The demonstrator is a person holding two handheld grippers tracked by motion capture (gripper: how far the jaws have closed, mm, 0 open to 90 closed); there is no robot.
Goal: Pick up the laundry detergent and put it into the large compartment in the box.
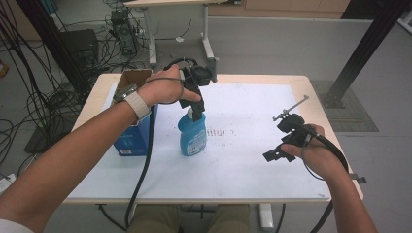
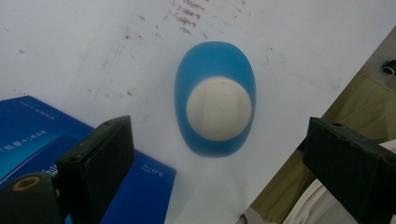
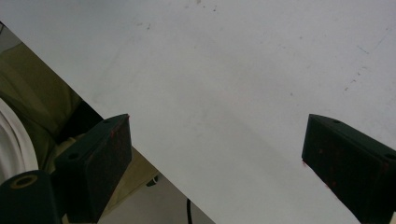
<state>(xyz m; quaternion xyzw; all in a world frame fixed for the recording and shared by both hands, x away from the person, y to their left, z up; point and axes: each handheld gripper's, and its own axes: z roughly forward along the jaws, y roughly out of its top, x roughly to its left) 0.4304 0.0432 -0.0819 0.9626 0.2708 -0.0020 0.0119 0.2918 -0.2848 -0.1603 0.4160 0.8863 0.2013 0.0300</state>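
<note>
Above the blue bottle hangs the left tool (jaws wide).

Bottle stands on table, just right of box.

Your left gripper hangs at frame centre, pointing straight down with jaws spread wide. Your right gripper, at lower right, points down-left, jaws likewise wide apart.
</note>
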